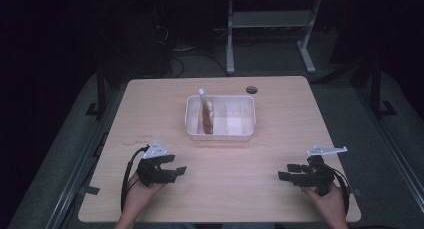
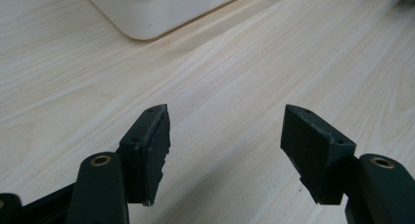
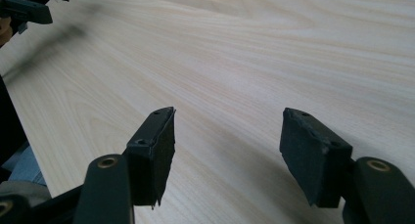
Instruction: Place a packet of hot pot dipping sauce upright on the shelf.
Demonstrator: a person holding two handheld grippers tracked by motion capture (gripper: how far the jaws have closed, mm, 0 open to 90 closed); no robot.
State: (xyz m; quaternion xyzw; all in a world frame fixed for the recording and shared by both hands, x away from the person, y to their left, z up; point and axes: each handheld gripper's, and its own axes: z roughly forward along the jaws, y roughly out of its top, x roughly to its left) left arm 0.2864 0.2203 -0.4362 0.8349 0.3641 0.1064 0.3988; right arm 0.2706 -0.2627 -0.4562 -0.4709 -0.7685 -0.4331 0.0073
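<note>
A white rectangular bin (image 1: 220, 117) stands at the middle of the wooden table (image 1: 220, 189), with a white-handled brush (image 1: 205, 113) upright in its left compartment. My left gripper (image 1: 177, 171) rests near the front left of the table, open, with bare wood between its jaws; in the left gripper view (image 2: 225, 150) a corner of the bin (image 2: 147, 13) lies ahead of it. At the front right my right gripper (image 1: 286, 172) is open too, nothing between its fingers (image 3: 154, 155), and it points left across the table.
A round cable hole (image 1: 251, 89) sits near the table's far edge. A metal frame (image 1: 270, 34) stands on the dark floor beyond the table. In the right gripper view, the left gripper (image 3: 27, 9) shows far off at the top left.
</note>
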